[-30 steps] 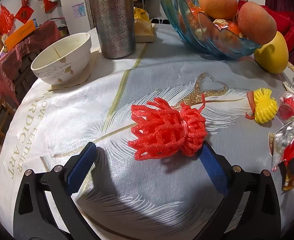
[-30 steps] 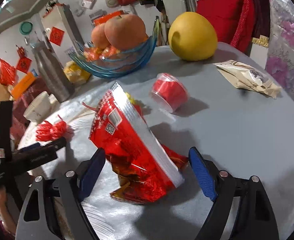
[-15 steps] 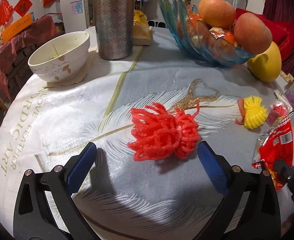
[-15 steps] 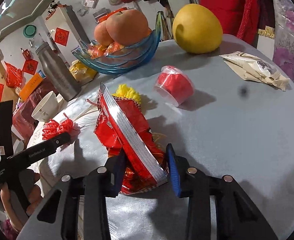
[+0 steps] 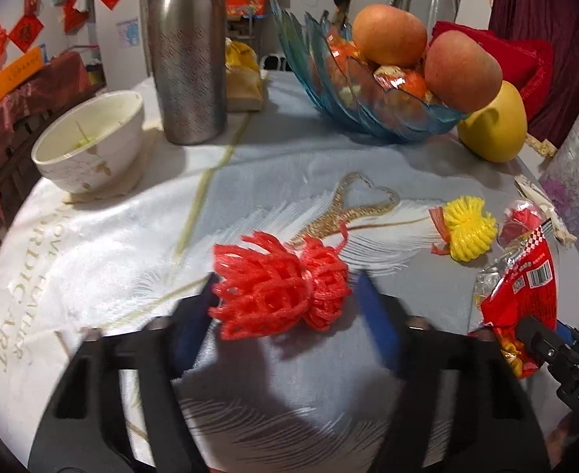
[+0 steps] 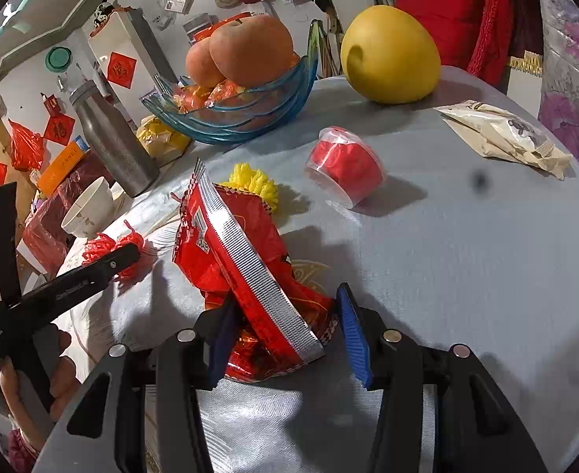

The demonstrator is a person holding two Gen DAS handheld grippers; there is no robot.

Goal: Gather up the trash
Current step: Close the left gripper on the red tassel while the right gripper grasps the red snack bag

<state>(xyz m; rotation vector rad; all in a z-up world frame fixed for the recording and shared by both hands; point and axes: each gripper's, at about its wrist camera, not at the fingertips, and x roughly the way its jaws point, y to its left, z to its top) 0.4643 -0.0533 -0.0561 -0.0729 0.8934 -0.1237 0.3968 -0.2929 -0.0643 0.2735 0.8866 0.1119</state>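
Bare bench (image 6: 466,268) lies open to my right past the red cup (image 6: 344,165), while ahead the bottle (image 5: 189,51), bowl (image 5: 92,149), fruit dish (image 5: 368,94) and pomelo (image 6: 388,55) wall off the far edge.

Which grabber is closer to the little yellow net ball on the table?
Right. The right gripper, jaws opening around the crinkly red snack bag, sits just in front of the yellow foam net ball. The left gripper straddles the red foam net, farther off sideways.
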